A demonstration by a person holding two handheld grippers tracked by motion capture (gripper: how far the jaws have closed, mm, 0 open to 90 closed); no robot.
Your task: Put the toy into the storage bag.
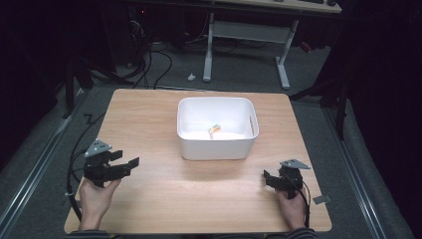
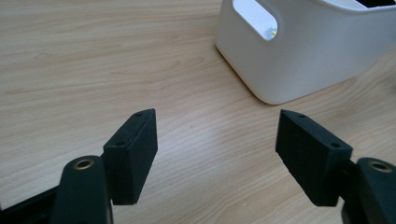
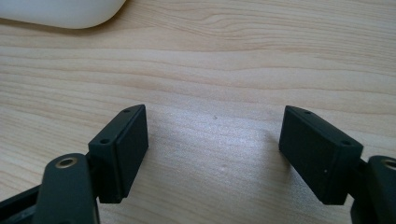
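From the high view, a small colourful object point(image 1: 214, 130) already lay inside the white bin point(image 1: 191, 144) mid-table, so the work looked finished; the left gripper point(image 1: 130, 162) and right gripper point(image 1: 265, 175) sat empty near the wooden table point(image 1: 149, 114) edge. Left gripper view: matte blocky jaws spread wide over grained wood; the bin's smooth, rounded plastic beyond. Right gripper view: jaws likewise apart, holding nothing.

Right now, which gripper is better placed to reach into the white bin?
Probably the left gripper: open, empty, aimed toward the white bin, whose handle slot faces it. The right gripper is open too, but its jaws face bare table.
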